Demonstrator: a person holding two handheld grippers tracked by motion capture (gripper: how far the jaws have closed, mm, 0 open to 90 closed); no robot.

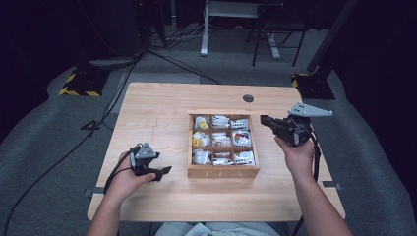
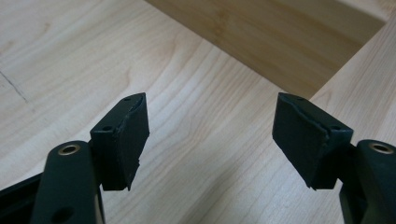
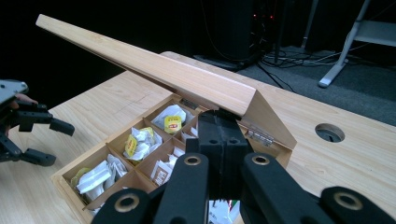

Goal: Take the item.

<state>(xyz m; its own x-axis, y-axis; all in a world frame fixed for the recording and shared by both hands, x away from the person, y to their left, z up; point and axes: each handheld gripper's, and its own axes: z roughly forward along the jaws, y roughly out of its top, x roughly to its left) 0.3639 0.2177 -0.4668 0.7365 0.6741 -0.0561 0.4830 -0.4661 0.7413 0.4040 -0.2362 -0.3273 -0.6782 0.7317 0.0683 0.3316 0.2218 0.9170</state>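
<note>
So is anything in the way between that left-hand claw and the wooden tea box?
Nothing visible. The left gripper rests open on bare table just left of the tea box; between its jaws there is plain wood up to the box wall.

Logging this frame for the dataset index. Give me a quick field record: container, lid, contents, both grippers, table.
container: wooden tea box, nine compartments, near table centre
lid: hinged lid raised, tilted open over the box
contents: tea packets, white with some yellow, in the compartments
left gripper: open, holding nothing, low over the table left of the box
right gripper: jaws together, by the lid's edge; cannot tell whether it pinches the lid
table: light wood table, round cable hole at the far side
</note>
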